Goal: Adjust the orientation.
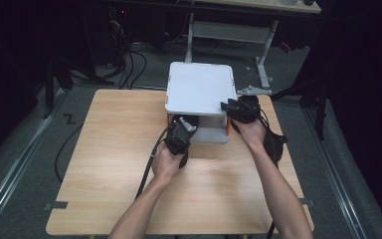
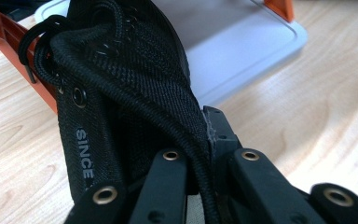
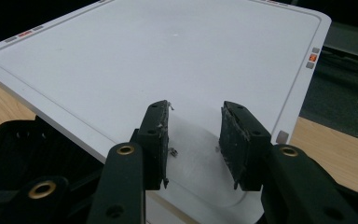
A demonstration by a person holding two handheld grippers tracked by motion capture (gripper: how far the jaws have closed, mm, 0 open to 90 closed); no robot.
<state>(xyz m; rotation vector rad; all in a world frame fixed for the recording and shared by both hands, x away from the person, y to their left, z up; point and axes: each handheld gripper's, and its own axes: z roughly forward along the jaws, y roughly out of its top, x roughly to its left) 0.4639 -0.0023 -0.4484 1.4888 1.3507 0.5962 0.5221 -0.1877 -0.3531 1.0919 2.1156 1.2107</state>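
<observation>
Black laced shoe point(image 2: 121, 93), largely cut off, pinched in left tongs point(image 2: 205, 163); right tongs point(image 3: 193, 140) spread, empty, over white shelf point(image 3: 168, 56).

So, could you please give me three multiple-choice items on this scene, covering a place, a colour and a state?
1. Where is the white shelf?
A. at the table's far edge
B. at its near edge
C. on the floor

2. What colour is the shoe in the left gripper?
A. white
B. black
C. red

3. How do the right gripper's jaws stand?
A. apart, nothing between
B. shut on the shoe
C. shut on a cable

Answers: 1 A, the shelf sits far from the person. 2 B, black fabric and laces. 3 A, a bare gap shows above the shelf top.
</observation>
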